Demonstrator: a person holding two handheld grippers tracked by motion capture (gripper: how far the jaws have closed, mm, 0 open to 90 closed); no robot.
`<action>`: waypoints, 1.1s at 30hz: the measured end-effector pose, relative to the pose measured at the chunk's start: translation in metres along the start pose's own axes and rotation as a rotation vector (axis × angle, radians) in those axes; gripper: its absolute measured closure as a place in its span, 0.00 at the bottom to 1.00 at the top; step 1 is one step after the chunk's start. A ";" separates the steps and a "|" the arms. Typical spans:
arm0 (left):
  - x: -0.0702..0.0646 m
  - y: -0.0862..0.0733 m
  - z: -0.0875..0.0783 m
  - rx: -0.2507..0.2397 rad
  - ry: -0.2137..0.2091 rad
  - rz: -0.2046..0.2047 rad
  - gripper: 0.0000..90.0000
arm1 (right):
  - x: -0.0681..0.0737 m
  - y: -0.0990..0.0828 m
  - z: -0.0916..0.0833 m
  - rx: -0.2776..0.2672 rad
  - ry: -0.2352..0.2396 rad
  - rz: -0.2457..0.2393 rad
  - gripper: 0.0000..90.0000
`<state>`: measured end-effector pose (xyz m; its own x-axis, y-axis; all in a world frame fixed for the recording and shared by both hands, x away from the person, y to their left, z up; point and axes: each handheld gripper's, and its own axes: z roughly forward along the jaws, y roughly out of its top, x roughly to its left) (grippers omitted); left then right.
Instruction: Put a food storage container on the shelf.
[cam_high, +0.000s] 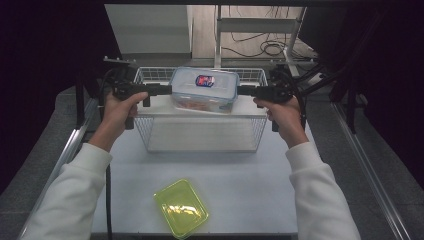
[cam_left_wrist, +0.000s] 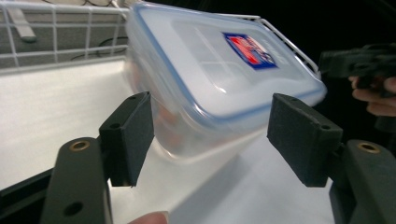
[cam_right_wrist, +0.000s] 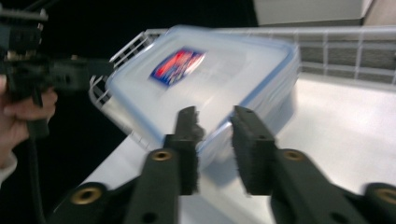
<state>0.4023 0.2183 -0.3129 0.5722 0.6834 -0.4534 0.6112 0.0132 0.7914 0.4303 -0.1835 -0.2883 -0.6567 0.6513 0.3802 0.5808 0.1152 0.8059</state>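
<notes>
A: Where is the clear lidded container seen at this moment?

B: It is seen tilted over the upper shelf of the white wire basket, at the far end of the white surface. Its near low edge appears to rest on or hang just above the shelf; contact cannot be told for certain. Orange contents are made out through the wall.

A: How are the fingers set?

B: The left gripper is spread wide, its pads standing either side of the container's end with a clear gap on both sides, so nothing is pressed there. The right gripper is drawn narrow at the container's near corner. The rim appears to lie between its pads, yet the blur hides whether it is truly pinched.

A: What could go wrong from here?

B: With the left side unclamped, the load would be borne at one corner only. A lidded box held by a thin rim is likely to swing or slip, and it could be dropped onto the shelf edge and tipped off the front. The lid might also be levered open if only its lip is gripped.

A: Anything else at risk?

B: The yellow-green tray lies well apart near the front edge and is judged unlikely to be struck.
</notes>
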 end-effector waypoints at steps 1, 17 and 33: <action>-0.002 -0.002 -0.002 -0.005 -0.005 -0.001 0.33 | 0.002 -0.006 -0.002 0.012 0.008 -0.016 0.85; -0.018 -0.038 -0.015 0.016 -0.050 0.040 0.31 | 0.025 -0.047 0.038 0.141 -0.008 -0.176 0.99; -0.012 -0.048 -0.011 0.035 -0.039 0.032 0.31 | 0.003 -0.039 0.038 0.081 -0.037 -0.106 0.99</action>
<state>0.3598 0.2174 -0.3409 0.6127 0.6537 -0.4442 0.6104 -0.0344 0.7913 0.4241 -0.1574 -0.3365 -0.6990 0.6593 0.2770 0.5472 0.2439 0.8007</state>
